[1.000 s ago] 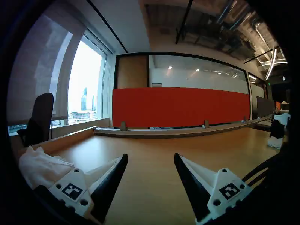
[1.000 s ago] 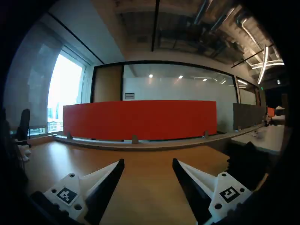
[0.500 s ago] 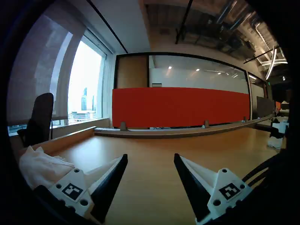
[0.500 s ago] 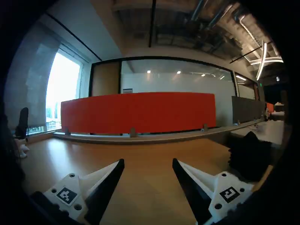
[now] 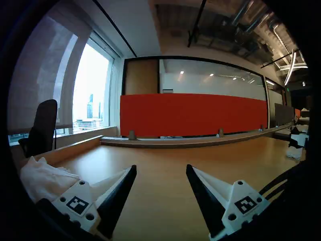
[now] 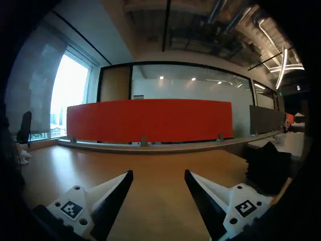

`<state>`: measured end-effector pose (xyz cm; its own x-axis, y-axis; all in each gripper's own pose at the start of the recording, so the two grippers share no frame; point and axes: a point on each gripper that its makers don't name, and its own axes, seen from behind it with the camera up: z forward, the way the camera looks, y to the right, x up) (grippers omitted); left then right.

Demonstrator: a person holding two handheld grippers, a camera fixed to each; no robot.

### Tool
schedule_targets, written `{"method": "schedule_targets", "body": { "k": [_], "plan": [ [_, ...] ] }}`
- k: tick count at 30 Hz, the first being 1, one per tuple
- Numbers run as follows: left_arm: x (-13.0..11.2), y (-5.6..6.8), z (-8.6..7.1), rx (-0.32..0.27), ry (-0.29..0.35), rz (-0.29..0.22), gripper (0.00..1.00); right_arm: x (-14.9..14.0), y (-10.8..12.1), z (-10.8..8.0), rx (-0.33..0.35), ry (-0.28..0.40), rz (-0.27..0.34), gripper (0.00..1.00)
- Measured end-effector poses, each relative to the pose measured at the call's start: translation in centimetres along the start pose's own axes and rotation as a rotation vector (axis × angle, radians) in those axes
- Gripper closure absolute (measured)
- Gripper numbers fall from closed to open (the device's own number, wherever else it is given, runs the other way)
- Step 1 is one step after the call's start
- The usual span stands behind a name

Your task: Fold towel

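1. A wooden table [image 5: 160, 156] spreads out flat beneath both grippers and runs to a raised ledge at its far edge.
2. A wide window [image 5: 90, 96] stands bright on the left. A glass wall [image 5: 208, 76] spans the room behind the table.
3. A red partition [image 5: 192, 114] stands upright along the far ledge, in front of the glass wall.
4. The left gripper [image 5: 161, 166] sits low over the table. Its jaws are spread wide with bare wood between them, and they hold nothing.
5. The right gripper [image 6: 158, 172] is also low over the table. Its jaws are equally wide apart and empty.
6. The towel [image 5: 42, 178] is a crumpled white heap on the table near its left edge, in the left gripper view. It lies just beside the outer side of that gripper's left-hand finger [image 5: 116, 193] and outside the jaws. The finger's base hides part of it, so I cannot tell whether they touch.
7. A dark heap [image 6: 267, 166] sits near the table's right edge in the right gripper view, well apart from the jaws. It is too dim to identify.
8. A dark chair [image 5: 42, 128] stands by the window, behind the towel.
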<state>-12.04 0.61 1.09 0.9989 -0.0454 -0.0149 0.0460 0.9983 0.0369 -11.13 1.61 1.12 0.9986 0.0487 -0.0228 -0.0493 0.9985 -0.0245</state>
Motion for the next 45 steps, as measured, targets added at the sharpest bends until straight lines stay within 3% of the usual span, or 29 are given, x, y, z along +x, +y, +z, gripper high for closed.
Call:
{"method": "schedule_targets", "body": {
  "k": [45],
  "plan": [
    [-0.04, 0.0, -0.05, 0.0, 0.0, 0.0, 0.09, -0.08, -1.0, -0.17, 0.022, -0.003, -0.007, 0.01]
  ]
}}
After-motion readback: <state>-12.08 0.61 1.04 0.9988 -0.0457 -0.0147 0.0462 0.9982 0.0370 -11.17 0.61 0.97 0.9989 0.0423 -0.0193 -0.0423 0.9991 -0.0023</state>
